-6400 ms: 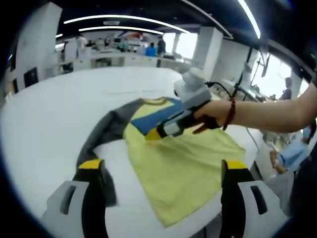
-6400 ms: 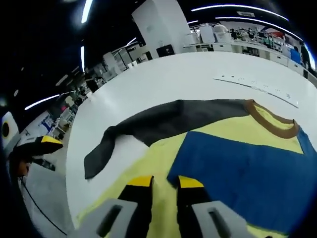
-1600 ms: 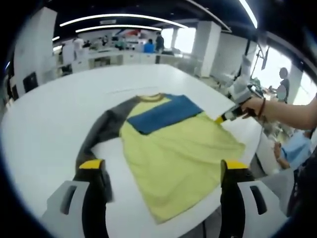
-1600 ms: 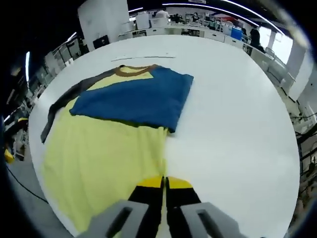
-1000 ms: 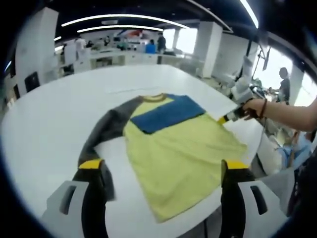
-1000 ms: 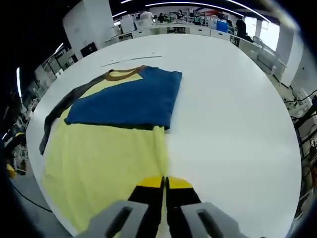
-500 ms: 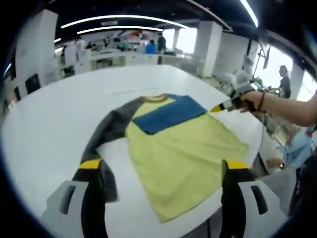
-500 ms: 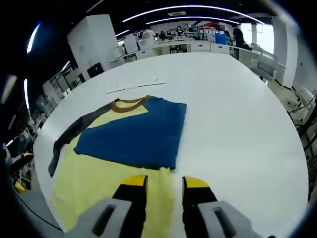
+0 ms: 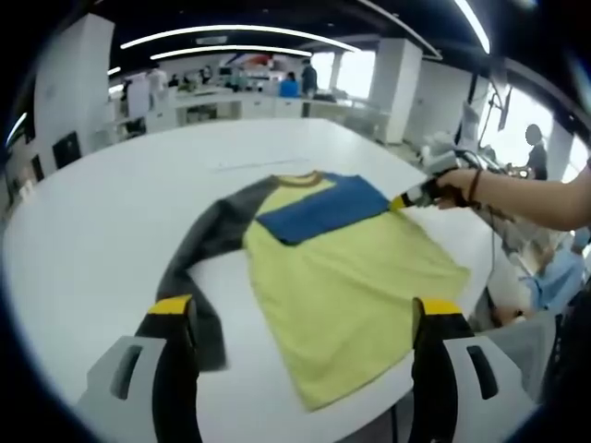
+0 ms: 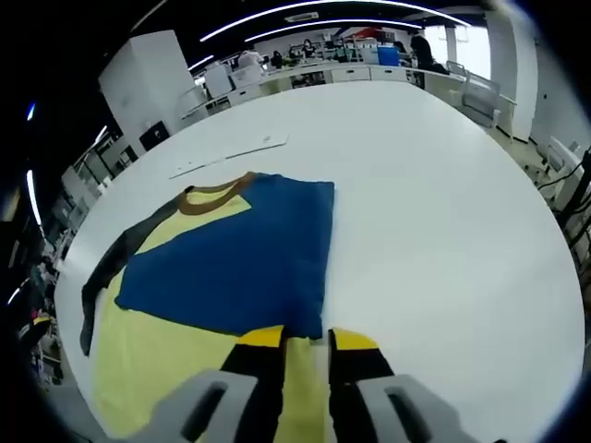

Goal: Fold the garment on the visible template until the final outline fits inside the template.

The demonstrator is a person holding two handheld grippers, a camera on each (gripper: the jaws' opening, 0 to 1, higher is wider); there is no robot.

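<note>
1. Left gripper view: the left claw rides low with its jaws spread wide, nothing between them.
2. Ahead of it the garment lies flat on the white table, long axis running away from the claw, brown collar at the far end and yellow hem nearest, close to the table's near edge.
3. A blue panel is folded across the chest, and the grey sleeve trails back toward the claw's left jaw, its cuff just beside that jaw's tip.
4. Off to the right, the right claw sits in a person's hand at the garment's right edge, near the blue panel's corner.
5. Right gripper view: the right claw shows a narrow gap between its jaws, parted and gripping nothing, hovering over the yellow cloth.
6. The garment stretches ahead and to the left, the blue panel just beyond the jaw tips, the collar pointing away.
7. The grey sleeve runs down the far left side; bare table lies to the right.
</note>
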